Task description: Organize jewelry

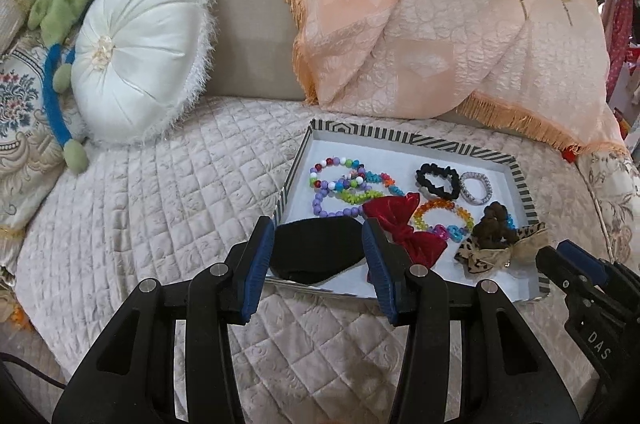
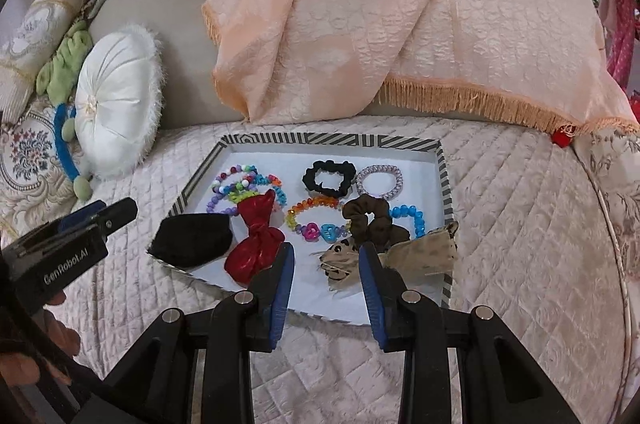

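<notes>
A striped-rim tray point(image 1: 420, 138) point(image 2: 332, 139) on the quilted sofa seat holds bead bracelets point(image 1: 340, 184) point(image 2: 248, 184), a black scrunchie point(image 1: 437, 181) point(image 2: 329, 178), a clear coil tie point(image 1: 475, 187) point(image 2: 379, 180), a red bow point(image 1: 404, 224) point(image 2: 256, 244), a rainbow bracelet point(image 1: 444, 220) point(image 2: 316, 220), a brown scrunchie point(image 1: 496, 220) point(image 2: 370, 220), a leopard bow point(image 1: 500, 250) point(image 2: 400, 252) and a black bow point(image 1: 316, 248) point(image 2: 192, 238). My left gripper point(image 1: 318, 238) is open around the black bow. My right gripper point(image 2: 326, 262) is open over the leopard bow.
A white round cushion point(image 1: 140, 56) point(image 2: 116, 108) leans at the back left beside a green and blue plush point(image 1: 60, 24). A peach fringed throw point(image 1: 440, 24) point(image 2: 400, 24) drapes the sofa back behind the tray. Patterned cushions lie at the far left.
</notes>
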`<state>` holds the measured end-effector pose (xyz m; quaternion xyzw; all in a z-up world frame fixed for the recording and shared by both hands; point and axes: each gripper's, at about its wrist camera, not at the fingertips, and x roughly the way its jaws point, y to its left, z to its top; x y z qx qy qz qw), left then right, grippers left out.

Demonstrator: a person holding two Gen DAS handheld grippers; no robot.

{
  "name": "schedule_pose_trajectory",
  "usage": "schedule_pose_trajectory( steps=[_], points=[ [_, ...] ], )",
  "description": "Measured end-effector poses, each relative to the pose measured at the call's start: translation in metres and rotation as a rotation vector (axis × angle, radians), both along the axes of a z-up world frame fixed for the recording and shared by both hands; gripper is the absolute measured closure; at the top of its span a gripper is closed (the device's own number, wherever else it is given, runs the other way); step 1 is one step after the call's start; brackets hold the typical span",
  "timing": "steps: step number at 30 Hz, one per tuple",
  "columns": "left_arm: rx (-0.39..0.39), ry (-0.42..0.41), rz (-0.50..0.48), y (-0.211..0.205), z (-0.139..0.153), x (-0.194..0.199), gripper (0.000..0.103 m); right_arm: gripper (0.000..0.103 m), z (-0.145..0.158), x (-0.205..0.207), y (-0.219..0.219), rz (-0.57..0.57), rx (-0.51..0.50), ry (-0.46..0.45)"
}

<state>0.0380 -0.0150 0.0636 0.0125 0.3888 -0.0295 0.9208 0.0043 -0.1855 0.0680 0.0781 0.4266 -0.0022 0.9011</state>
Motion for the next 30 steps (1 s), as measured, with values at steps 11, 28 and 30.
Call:
schedule_pose_trajectory(
  steps=[11,28,30],
  points=[
    [0.012,-0.019,0.0,-0.003,0.007,-0.018,0.058,0.071,0.009,-0.011,0.011,0.007,-0.01,0.001],
    [0.03,-0.035,0.002,-0.006,0.011,-0.025,0.058,0.071,0.014,-0.014,0.013,0.026,0.008,0.01],
    [0.031,-0.036,0.0,-0.007,0.012,-0.026,0.058,0.071,0.014,-0.013,0.014,0.032,0.006,0.01]
  ],
)
